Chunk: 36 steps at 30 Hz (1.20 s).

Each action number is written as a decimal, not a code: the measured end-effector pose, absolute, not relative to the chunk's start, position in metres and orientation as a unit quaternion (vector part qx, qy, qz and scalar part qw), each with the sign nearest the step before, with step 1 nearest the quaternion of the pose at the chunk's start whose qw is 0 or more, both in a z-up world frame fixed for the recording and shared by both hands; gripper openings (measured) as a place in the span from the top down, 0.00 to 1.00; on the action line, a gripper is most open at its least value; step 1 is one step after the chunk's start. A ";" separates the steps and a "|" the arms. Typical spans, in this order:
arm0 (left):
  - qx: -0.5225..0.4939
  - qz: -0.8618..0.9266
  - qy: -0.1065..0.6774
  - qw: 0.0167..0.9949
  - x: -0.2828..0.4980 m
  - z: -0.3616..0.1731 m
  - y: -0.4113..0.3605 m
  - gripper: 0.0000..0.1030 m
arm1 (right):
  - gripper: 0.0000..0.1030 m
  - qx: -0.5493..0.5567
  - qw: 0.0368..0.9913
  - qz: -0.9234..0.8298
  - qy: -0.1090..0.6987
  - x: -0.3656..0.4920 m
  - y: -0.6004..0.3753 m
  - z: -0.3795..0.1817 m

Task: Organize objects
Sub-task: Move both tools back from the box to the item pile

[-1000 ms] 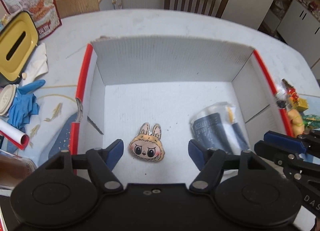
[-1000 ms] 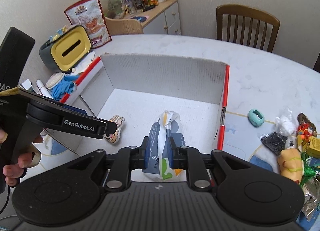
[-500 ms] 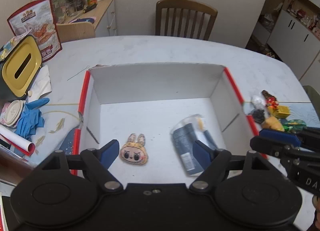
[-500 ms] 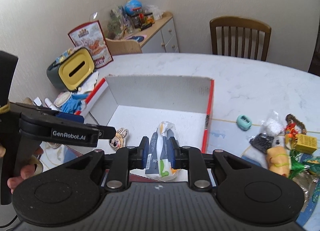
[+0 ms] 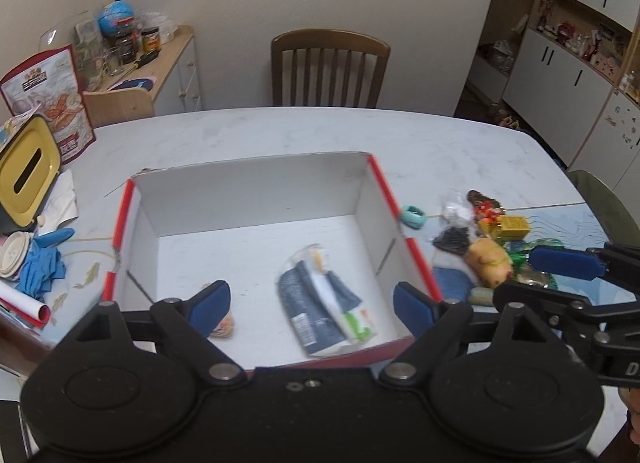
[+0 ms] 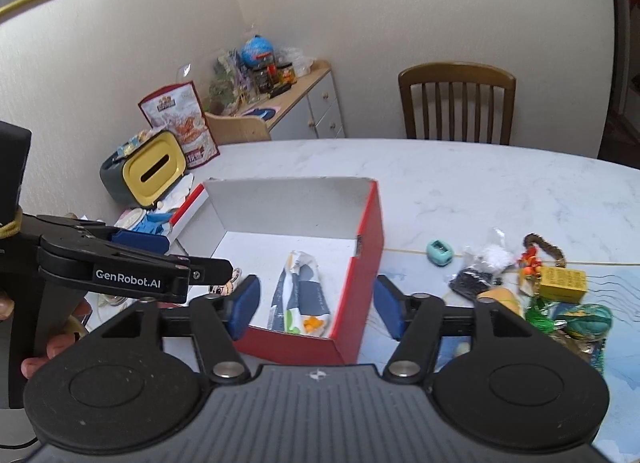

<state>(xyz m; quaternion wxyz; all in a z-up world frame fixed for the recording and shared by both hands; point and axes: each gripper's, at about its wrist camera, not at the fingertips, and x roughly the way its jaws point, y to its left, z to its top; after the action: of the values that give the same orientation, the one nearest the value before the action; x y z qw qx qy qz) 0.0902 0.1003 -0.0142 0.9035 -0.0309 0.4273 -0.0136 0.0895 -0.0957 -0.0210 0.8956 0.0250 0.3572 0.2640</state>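
The packet (image 6: pixel 298 295) has been let go by the right gripper (image 6: pixel 316 305), which has been drawn back with its jaws now spread wide and nothing held. The left gripper (image 5: pixel 310 303) is likewise held wide open and empty above the near edge of the box (image 5: pixel 256 187). The packet is seen lying flat on the box floor, with a small toy face (image 6: pixel 222 289) beside it. Further right, loose items (image 6: pixel 532 283) are left on the table (image 6: pixel 460 179).

Open red-and-white cardboard box (image 5: pixel 384 191) mid-table, crinkled dark-blue plastic packet (image 5: pixel 324 299) inside it, pile of small trinkets (image 5: pixel 486 239) right of it — yellow-lidded tissue bin (image 5: pixel 26 171) to its left.
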 end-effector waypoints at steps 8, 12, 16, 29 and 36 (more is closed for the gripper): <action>-0.026 -0.027 0.420 0.907 0.084 -0.014 0.058 0.08 | 0.29 0.036 0.905 0.242 0.348 0.078 -0.152 -0.018; -0.023 -0.034 0.420 0.907 0.083 -0.016 0.035 0.04 | 0.29 0.040 0.908 0.227 0.350 0.077 -0.182 -0.023; -0.019 -0.036 0.421 0.906 0.083 -0.019 0.013 0.01 | 0.29 0.040 0.909 0.215 0.354 0.074 -0.212 -0.030; -0.017 -0.029 0.429 0.903 0.104 -0.043 -0.047 0.01 | 0.29 0.041 0.912 0.179 0.367 0.080 -0.291 -0.051; -0.019 -0.033 0.448 0.893 0.120 -0.069 -0.067 0.01 | 0.29 0.043 0.908 0.166 0.381 0.093 -0.319 -0.067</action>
<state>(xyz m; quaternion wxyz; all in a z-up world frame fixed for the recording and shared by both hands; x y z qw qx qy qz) 0.1204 -0.0666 -0.0694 0.8931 -0.0191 0.4482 -0.0327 0.0934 -0.3194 -0.0666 0.9083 0.0429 0.3815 0.1663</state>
